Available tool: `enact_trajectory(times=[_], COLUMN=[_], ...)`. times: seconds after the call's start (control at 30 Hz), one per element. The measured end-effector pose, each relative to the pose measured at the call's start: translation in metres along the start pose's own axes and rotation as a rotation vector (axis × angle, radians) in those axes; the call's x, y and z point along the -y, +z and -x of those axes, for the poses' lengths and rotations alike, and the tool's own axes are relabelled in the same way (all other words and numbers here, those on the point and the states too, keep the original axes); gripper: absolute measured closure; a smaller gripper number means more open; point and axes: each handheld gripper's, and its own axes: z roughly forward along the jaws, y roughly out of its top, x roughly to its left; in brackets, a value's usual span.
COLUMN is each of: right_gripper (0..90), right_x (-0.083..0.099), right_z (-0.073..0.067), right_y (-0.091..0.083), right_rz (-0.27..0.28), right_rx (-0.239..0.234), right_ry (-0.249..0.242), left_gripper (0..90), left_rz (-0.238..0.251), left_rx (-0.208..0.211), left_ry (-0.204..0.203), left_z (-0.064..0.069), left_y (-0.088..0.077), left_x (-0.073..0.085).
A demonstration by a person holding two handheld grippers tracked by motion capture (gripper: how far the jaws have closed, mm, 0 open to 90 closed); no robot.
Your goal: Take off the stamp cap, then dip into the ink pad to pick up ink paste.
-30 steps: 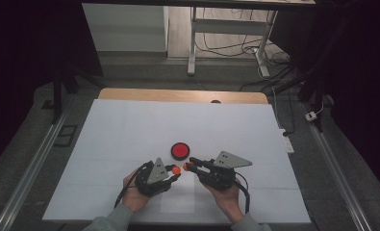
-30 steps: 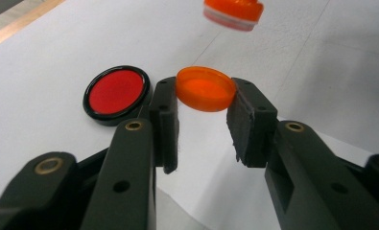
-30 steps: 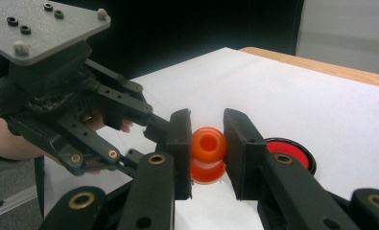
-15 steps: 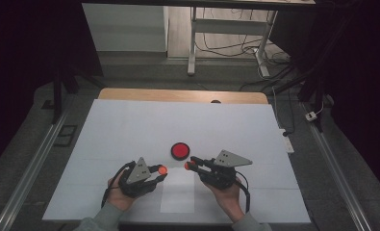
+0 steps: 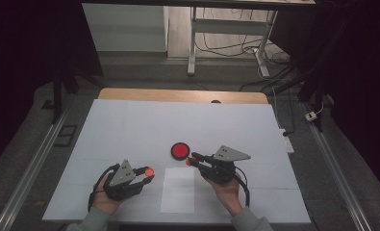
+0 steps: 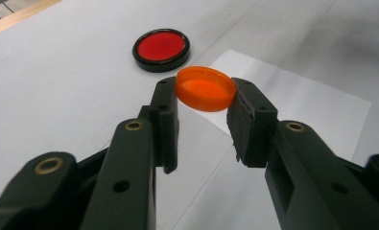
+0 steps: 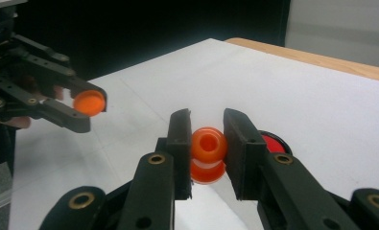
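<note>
Ahead of my jaws at eleven o'clock a red disc in a black rim [image 6: 161, 49] lies flat on the white table [image 5: 130, 130]; a white paper sheet [image 5: 179, 189] lies at one o'clock.

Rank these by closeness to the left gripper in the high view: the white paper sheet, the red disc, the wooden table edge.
From the left gripper:
1. White paper sheet, just to its right.
2. Red disc, beyond, mid-table.
3. Wooden table edge, at the far side.

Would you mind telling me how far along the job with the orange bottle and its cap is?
Done: the orange cap is off, gripped by the left gripper. In hand: the right gripper holds the open orange bottle. Left, seemingly: setting both down by the red disc.
</note>
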Motion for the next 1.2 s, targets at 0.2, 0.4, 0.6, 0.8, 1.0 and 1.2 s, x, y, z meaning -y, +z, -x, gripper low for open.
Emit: enact_trajectory(times=[0.2, 0.4, 0.6, 0.8, 1.0, 1.2], right_gripper=[72.5, 72.5, 72.5, 72.5, 72.4, 72.5], right_x=[0.0, -0.003, -0.008, -0.011, -0.016, -0.017], right_z=[0.006, 0.011, 0.016, 0.019, 0.021, 0.026], right_y=[0.003, 0.005, 0.008, 0.014, 0.022, 0.03], right_rz=[-0.006, -0.012, -0.014, -0.02, -0.03, -0.039], right_rx=[0.013, 0.02, 0.027, 0.036, 0.044, 0.051], right_ry=[0.006, 0.007, 0.005, 0.006, -0.001, 0.0], left_gripper=[65.0, 64.9, 64.9, 64.8, 64.8, 64.8], left_rz=[0.0, 0.006, 0.001, 0.003, 0.005, 0.003], left_rx=[-0.015, -0.022, -0.023, -0.022, -0.022, -0.019], left_ry=[-0.026, -0.055, -0.068, -0.076, -0.079, -0.081], left_z=[-0.008, -0.011, -0.013, -0.015, -0.015, -0.016], left_y=[-0.006, -0.01, -0.011, -0.012, -0.014, -0.013], left_x=[0.005, 0.008, 0.011, 0.012, 0.012, 0.012])
